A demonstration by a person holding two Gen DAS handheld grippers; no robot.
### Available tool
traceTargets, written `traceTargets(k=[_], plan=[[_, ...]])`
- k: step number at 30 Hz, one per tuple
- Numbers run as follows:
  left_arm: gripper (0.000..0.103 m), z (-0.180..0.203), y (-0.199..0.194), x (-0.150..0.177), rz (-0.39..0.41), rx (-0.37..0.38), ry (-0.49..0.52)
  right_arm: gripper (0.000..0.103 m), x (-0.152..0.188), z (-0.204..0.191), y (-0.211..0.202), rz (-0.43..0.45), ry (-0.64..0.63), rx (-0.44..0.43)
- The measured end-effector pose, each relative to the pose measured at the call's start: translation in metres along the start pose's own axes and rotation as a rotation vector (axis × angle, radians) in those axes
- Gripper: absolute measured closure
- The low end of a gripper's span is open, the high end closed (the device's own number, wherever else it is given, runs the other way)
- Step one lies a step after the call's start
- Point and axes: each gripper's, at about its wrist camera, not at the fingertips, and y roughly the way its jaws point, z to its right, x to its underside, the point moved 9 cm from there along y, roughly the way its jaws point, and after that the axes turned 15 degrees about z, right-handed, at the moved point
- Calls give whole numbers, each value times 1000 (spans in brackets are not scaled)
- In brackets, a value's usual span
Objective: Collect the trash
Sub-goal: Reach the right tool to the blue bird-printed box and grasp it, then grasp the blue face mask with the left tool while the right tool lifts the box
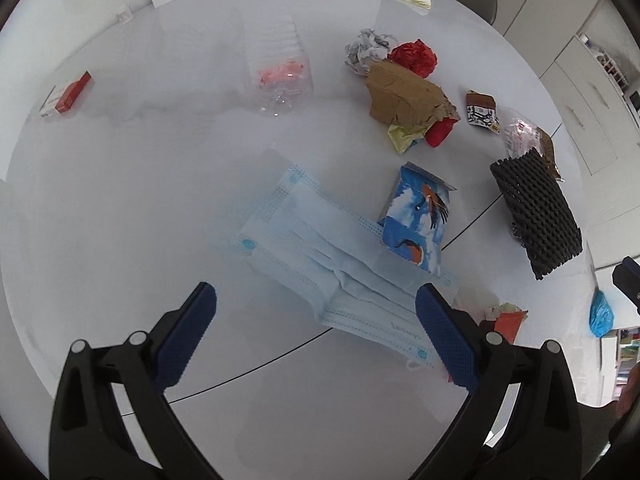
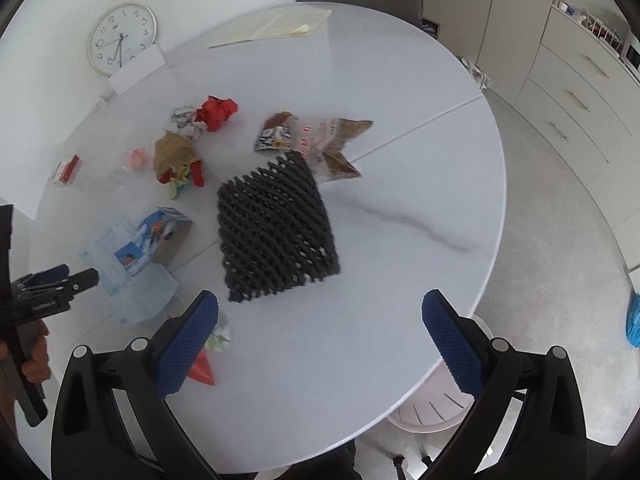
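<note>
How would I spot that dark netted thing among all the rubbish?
Start at the round white table, then look ahead of the right gripper. The black foam net sleeve lies flat there, partly over a clear wrapper. Only it has an open, diamond-holed mesh.

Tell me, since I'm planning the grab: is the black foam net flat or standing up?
Flat. The net lies spread on the table, its whole mesh face showing from above, nothing propping it.
</note>
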Motion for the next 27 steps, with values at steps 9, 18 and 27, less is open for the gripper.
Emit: traceTargets(k=[9,18,27], plan=[[8,-29,3,5,7,41,-135,2,-21,-136,57,-101,43,-244],[8,-66,-13,11,56,14,-271,7,-2,-178,129,-217,111,-76],[8,-46,1,12,28,87,-306,54,11,-169,140,-239,128,-86]])
